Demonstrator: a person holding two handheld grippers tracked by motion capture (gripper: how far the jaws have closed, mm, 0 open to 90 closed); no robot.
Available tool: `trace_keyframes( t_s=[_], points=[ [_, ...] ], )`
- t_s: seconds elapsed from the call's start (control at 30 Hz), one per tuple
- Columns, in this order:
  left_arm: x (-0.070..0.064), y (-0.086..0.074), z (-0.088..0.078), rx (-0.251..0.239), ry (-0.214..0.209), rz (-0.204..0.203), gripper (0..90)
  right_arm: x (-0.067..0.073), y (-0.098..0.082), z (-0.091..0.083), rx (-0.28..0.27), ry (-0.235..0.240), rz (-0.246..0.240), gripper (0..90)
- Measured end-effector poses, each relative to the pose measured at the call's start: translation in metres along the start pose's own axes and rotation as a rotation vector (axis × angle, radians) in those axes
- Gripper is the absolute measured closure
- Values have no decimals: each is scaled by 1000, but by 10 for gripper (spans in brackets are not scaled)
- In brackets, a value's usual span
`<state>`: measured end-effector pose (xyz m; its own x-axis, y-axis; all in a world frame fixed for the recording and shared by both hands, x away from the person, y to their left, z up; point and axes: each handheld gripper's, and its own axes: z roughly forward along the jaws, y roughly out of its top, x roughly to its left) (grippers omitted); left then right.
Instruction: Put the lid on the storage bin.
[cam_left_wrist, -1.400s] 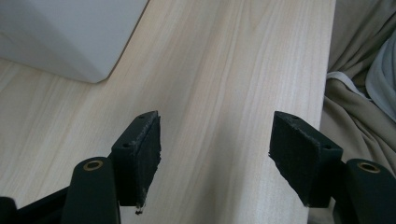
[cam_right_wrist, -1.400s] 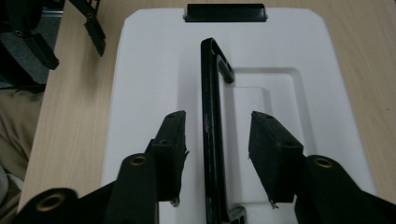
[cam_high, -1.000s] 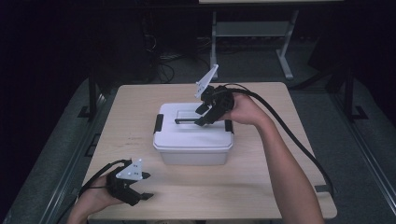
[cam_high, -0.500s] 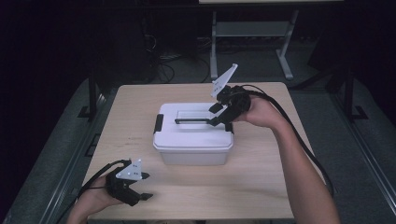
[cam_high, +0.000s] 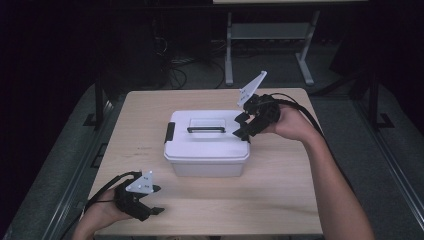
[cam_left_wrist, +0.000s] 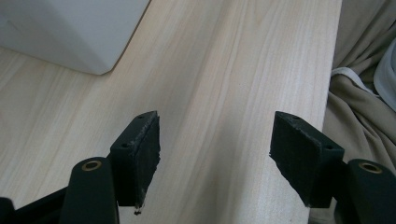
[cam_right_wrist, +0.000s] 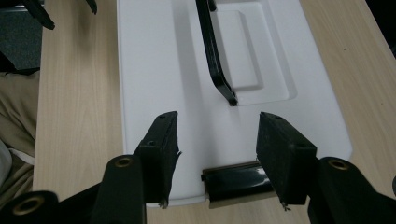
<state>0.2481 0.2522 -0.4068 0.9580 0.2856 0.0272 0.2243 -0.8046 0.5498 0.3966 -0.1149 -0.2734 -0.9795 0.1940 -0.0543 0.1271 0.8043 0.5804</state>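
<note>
1. White plastic storage box (cam_high: 207, 150) sits near the middle of a pale wooden table (cam_high: 280, 200), a rounded rectangle with smooth matte walls and a flat lid.
2. Its lid (cam_right_wrist: 154, 70) has a shallow rectangular recess, across which a thin glossy black handle (cam_right_wrist: 215, 60) lies flat.
3. A black latch (cam_high: 170, 132) clips the box's left end in the high view; a shiny black latch (cam_right_wrist: 238, 181) sits at the end nearest the right gripper.
4. Right gripper (cam_high: 243, 127), matte black with a grey three-cornered plate, hovers over the box's right end. Its jaws have just been opening and stand spread, with the shiny latch between and below the blocky pads (cam_right_wrist: 161, 149), which press on nothing.
5. Left gripper (cam_high: 152, 200) rests low at the table's near left corner, well apart from the box. Its jaws are spread over bare wood grain, and its rough-edged pads (cam_left_wrist: 140, 158) grip nothing.
</note>
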Motion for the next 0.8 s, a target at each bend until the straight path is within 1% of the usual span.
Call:
trace_keyframes(
  t_s=[0.07,0.2,0.23,0.27,0.33,0.4,0.53,0.8],
  points=[
    [0,0,0,0,0,0,328,1,0,-3,10,-1,-3,466],
    [0,0,0,1,0,0,328,3,-3,-6,7,0,-1,467],
    [0,0,0,0,1,2,328,3,-6,-7,-12,3,2,470],
    [0,0,0,0,1,2,328,3,-6,-7,-12,3,2,470],
    [0,0,0,2,0,0,328,3,-13,-5,-2,5,17,467],
    [0,0,1,-6,-1,-8,328,3,-17,-5,-3,7,20,467],
    [0,0,2,0,-4,-2,328,4,-26,-5,4,4,42,463],
    [0,0,2,2,-7,-1,328,6,-43,-11,-1,-7,62,458]
  ],
)
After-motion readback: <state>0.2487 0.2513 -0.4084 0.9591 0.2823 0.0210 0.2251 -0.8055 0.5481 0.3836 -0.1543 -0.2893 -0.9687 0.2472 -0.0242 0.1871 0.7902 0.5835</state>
